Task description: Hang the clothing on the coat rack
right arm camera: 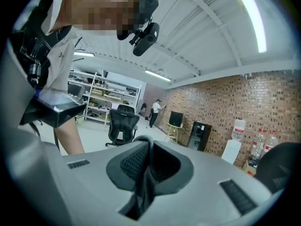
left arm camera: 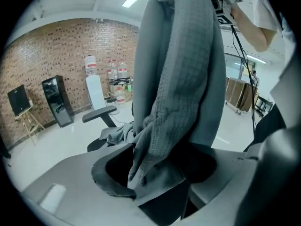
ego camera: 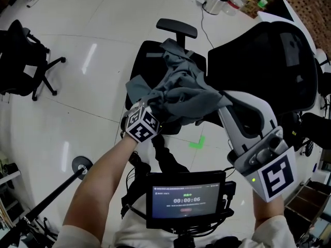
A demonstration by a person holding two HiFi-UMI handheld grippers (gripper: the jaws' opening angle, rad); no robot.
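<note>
Head view looks steeply down on a grey piece of clothing (ego camera: pixel 181 99) that lies in a crumpled heap over the seat and back of a black office chair (ego camera: pixel 178 27). The left gripper (ego camera: pixel 152 119) reaches into the near edge of this heap, and its marker cube sits just in front of the cloth. In the left gripper view a thick fold of the clothing rises up from between the two jaws and fills the middle of the picture. The jaws stand wide apart; there is dark free space on both sides of the fold, so the pads do not squeeze it. The right gripper (right arm camera: pixel 146 147) is held at the right side of the head view, apart from the clothing and near a second black chair (ego camera: pixel 274 71). In the right gripper view its jaws are pressed together with nothing between them, and they point towards the ceiling and a brick wall (right arm camera: pixel 225 107). A small screen (ego camera: pixel 186 198) is mounted in front of the person's body, between the two forearms. On the pale floor, just below the clothing, there is a green mark (ego camera: pixel 197 142). A third office chair (ego camera: pixel 20 56) stands well apart at the left. A dark pole (ego camera: pixel 51 195) runs across the lower left corner.
</note>
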